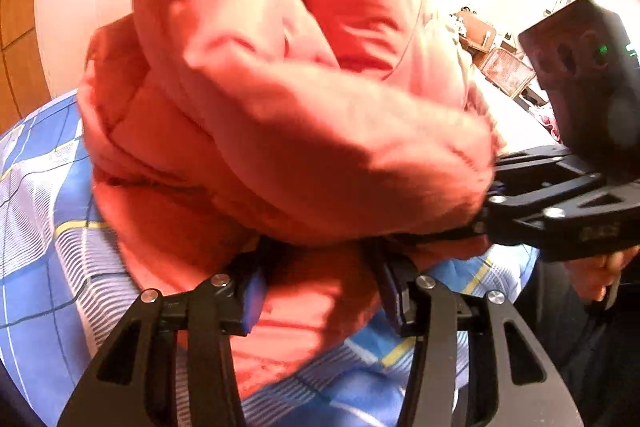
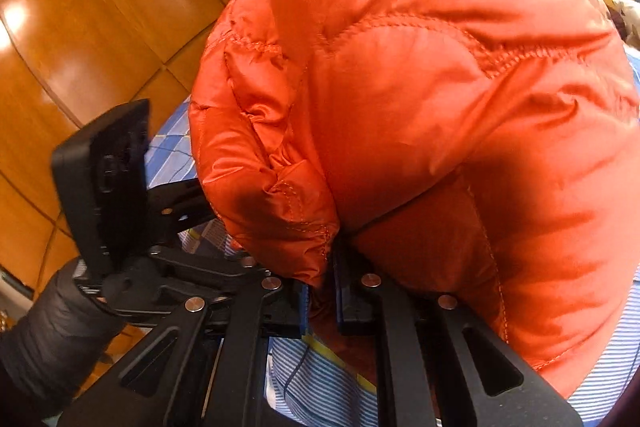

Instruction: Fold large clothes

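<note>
An orange quilted puffer jacket (image 1: 280,115) fills both views, bunched and lifted above a blue checked bedsheet (image 1: 36,227). In the left wrist view my left gripper (image 1: 320,287) has its fingers wide apart around a fold of the jacket; whether they pinch it I cannot tell. My right gripper (image 1: 480,215) enters from the right, its tips buried in the jacket's edge. In the right wrist view the right gripper (image 2: 320,291) is nearly closed on a thin fold of the jacket (image 2: 440,87). The left gripper (image 2: 208,203) reaches under the jacket from the left.
The bed with the blue checked sheet (image 2: 316,387) lies under the jacket. Wooden wardrobe panels (image 2: 100,27) stand behind at the left. A gloved hand (image 2: 52,331) holds the left gripper's handle. Furniture and a bright window (image 1: 500,39) are far right.
</note>
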The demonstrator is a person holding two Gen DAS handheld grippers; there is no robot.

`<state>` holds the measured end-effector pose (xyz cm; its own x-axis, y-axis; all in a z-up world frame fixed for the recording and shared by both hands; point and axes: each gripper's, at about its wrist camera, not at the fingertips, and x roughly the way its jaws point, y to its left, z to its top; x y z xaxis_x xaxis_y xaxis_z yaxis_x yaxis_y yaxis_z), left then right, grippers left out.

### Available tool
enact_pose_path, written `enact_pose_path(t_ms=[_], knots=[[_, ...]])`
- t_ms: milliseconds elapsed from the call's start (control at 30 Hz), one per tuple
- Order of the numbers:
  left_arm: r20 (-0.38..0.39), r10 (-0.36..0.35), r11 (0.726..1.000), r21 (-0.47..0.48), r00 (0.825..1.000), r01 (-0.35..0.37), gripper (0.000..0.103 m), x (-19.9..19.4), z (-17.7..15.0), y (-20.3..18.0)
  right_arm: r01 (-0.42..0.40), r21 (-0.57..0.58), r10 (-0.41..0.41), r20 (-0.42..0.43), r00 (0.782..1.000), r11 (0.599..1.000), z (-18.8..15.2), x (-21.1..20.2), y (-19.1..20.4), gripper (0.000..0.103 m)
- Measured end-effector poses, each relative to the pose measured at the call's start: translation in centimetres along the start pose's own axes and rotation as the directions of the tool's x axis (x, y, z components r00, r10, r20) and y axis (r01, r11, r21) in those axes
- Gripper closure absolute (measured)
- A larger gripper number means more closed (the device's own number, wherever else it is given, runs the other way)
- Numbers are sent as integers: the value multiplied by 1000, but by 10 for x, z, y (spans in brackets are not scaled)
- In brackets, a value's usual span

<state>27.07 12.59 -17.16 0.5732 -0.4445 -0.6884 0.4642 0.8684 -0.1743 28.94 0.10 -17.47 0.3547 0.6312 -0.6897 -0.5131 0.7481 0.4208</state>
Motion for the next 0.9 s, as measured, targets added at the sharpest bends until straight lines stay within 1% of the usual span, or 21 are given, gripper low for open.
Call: enact_pose_path(t_ms=[67,133,200,333,367,400,433,500,567,600,633,667,800,900], knots=[[29,-13,1000,-28,999,14,57,-12,-5,3,9,-2,-9,2,1000,1000,-4,0,-3,95],[63,-10,997,-72,998,14,57,-25,-10,11,20,9,-20,5,1000,1000,-7,0,-3,95],[109,-29,990,-135,994,44,57,-40,-13,21,34,4,-34,8,999,999,-6,-2,-2,95],[172,-60,981,-174,983,90,56,-60,-17,35,57,12,-57,20,998,998,-11,0,6,95],[184,-82,977,-178,980,116,55,-62,-18,35,61,11,-62,22,998,998,-10,-2,12,95],[191,-89,977,-176,978,123,51,-67,-15,40,67,11,-67,25,997,998,-11,-3,13,95],[205,-98,977,-168,974,133,49,-68,-11,35,73,9,-73,26,997,997,-11,-4,14,95],[217,-117,975,-163,969,154,40,-74,-7,27,79,7,-80,28,996,997,-15,-6,20,95],[221,-139,972,-156,965,175,37,-73,2,20,84,9,-85,33,996,996,-20,-9,26,95],[215,-136,974,-147,967,170,36,-70,5,16,89,7,-89,34,995,996,-22,-8,30,95],[211,-140,975,-143,967,172,35,-68,6,21,96,2,-96,36,995,995,-23,-8,33,95],[205,-147,974,-142,968,178,31,-67,5,19,99,0,-99,40,994,995,-25,-8,35,95],[172,-144,979,-122,975,166,28,-53,13,12,104,8,-104,52,993,995,-32,-7,41,95],[140,-137,983,-105,981,152,28,-44,18,11,105,30,-107,67,992,994,-38,-10,45,95]])
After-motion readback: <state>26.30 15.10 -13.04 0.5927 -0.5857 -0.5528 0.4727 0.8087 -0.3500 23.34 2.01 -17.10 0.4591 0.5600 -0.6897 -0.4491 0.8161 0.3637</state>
